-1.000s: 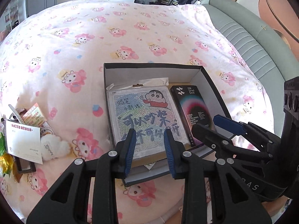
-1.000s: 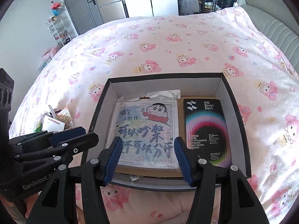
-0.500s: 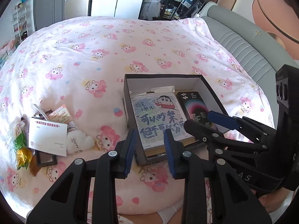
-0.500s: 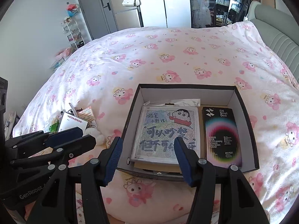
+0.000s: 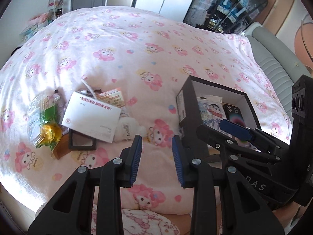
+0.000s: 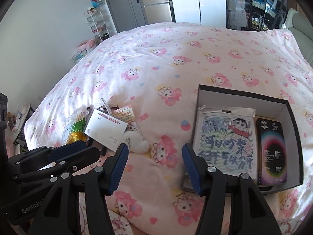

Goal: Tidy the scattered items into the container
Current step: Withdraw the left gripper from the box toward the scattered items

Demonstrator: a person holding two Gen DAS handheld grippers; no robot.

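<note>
A black box (image 5: 187, 90) (image 6: 242, 92) with a white inside lies on the pink bed cover. In it are a cartoon picture pack (image 6: 225, 141) and a black screen-protector pack (image 6: 271, 148). Left of the box lies a loose pile: a white card (image 5: 91, 115) (image 6: 105, 129), an orange packet (image 5: 111, 98), a white plush toy (image 5: 129, 128) (image 6: 136, 140), a green-and-yellow bag (image 5: 47, 123) and a small black frame (image 5: 82, 140). My left gripper (image 5: 156, 158) hangs open over bare cover between pile and box. My right gripper (image 6: 155, 164) is wide open beside it, holding nothing.
The bed's near edge runs just under both grippers. A grey padded headboard (image 5: 273, 62) borders the right side. Beyond the far edge stand a wardrobe (image 6: 156, 4) and a white shelf rack (image 6: 97, 25). The far half of the cover (image 6: 176, 45) holds nothing but its print.
Both grippers have pulled back from above the box and swung left toward the pile. The box now sits to the right in both views. Neither jaw gap has changed.
</note>
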